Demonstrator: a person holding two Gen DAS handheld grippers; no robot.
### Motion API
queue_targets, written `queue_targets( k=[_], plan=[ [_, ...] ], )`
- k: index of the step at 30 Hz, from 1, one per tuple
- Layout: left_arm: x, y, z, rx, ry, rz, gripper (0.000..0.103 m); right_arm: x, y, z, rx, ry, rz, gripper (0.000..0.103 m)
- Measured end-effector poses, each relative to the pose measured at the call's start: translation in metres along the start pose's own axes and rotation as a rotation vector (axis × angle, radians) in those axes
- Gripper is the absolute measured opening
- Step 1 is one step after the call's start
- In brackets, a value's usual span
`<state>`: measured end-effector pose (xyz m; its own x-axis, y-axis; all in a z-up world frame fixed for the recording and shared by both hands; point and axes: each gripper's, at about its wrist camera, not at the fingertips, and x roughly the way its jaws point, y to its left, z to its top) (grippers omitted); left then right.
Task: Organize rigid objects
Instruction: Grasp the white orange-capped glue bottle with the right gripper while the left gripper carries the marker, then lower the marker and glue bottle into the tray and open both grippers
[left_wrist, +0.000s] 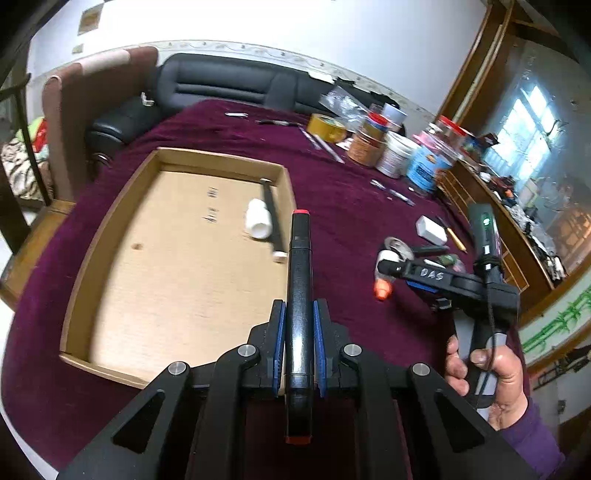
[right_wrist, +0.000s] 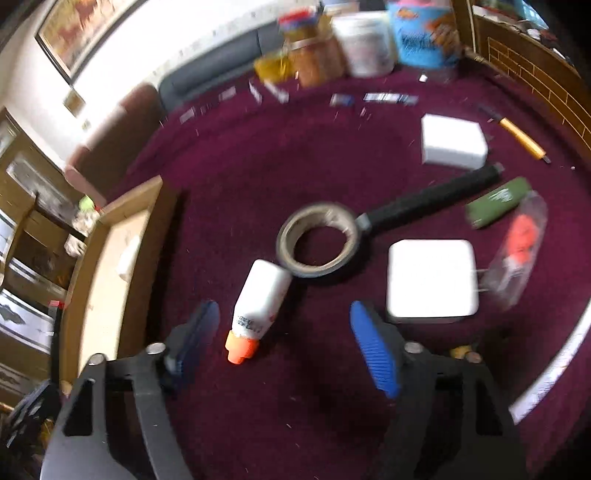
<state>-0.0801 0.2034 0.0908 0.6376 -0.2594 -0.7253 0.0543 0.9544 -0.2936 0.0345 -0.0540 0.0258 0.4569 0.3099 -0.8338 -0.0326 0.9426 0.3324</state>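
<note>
Clamped between the blue pads of the left claw (left_wrist: 299, 332) is a black marker with red ends (left_wrist: 299, 280), its barrel running straight out along the fingers, one red end forward and the other back near the camera. This claw hangs above the near right corner of a shallow brown cardboard tray (left_wrist: 110, 236) that sits on the tabletop covered in dark purple cloth (left_wrist: 354, 206). Inside the tray, near its right wall, lie a small white plastic bottle (left_wrist: 258, 218) and, just beside it, a black stick with a white tip (left_wrist: 275, 225).

To the right, a hand (left_wrist: 491, 376) in a purple sleeve grips the handle of the right claw (right_wrist: 284, 343). Its blue pads stand apart and touch nothing. Between them on the cloth lies a white squeeze bottle with an orange cap (right_wrist: 258, 299), the cap toward the camera and nearer the left pad. The bottle's far end touches a grey roll of tape (right_wrist: 317, 240). From the roll a black textured handle (right_wrist: 428, 201) stretches up to the right. Just beyond the right pad lies a white square box (right_wrist: 432, 280), with a clear packet holding something orange (right_wrist: 517, 247) beside it. Near these lie a dark green cylinder (right_wrist: 495, 203), a second white box (right_wrist: 452, 142) and an orange pencil-like tool (right_wrist: 521, 138). Jars and tubs (right_wrist: 354, 40) crowd the far edge of the tabletop, blurred in the right wrist view.
</note>
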Motion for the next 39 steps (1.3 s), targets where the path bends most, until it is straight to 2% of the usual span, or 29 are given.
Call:
queue_targets(
  k=[2,4,5,7,9,13,17,21,26,32,39],
  plan=[
    [-0.001,0.009,0.003,-0.013,-0.009,0.010,0.012,0.008,0.007,0.001,-0.020,-0.023,-0.065,0.067],
    [-0.002,0.019,0.006,-0.020,-0.019,0.031,0.012,0.011,0.015,0.002,-0.056,-0.039,-0.130,0.043],
    [-0.002,0.022,0.008,-0.023,-0.022,0.036,0.012,0.011,0.017,0.001,-0.074,-0.040,-0.144,0.038],
    [0.001,0.031,0.013,-0.028,-0.026,0.052,0.012,0.010,0.022,-0.002,-0.102,-0.028,-0.143,0.034],
    [0.005,0.042,0.021,-0.032,-0.025,0.062,0.012,0.007,0.024,-0.002,-0.104,-0.017,-0.112,0.026],
    [0.020,0.057,0.044,-0.031,-0.023,0.088,0.012,-0.009,0.040,0.005,-0.128,-0.033,-0.058,0.025],
    [0.037,0.071,0.066,-0.054,0.020,0.062,0.012,-0.016,0.071,0.015,-0.180,-0.046,-0.016,0.025],
    [0.052,0.080,0.093,-0.052,0.041,0.073,0.012,-0.012,0.097,0.031,-0.165,-0.007,0.099,0.025],
    [0.097,0.107,0.110,-0.127,0.137,0.072,0.012,0.007,0.138,0.047,-0.181,0.063,0.222,0.025],
    [0.135,0.117,0.107,-0.174,0.212,0.067,0.011,0.055,0.172,0.060,-0.182,0.159,0.233,0.025],
    [0.145,0.121,0.113,-0.201,0.201,0.019,0.013,0.096,0.189,0.075,-0.170,0.190,0.186,0.025]
  ],
)
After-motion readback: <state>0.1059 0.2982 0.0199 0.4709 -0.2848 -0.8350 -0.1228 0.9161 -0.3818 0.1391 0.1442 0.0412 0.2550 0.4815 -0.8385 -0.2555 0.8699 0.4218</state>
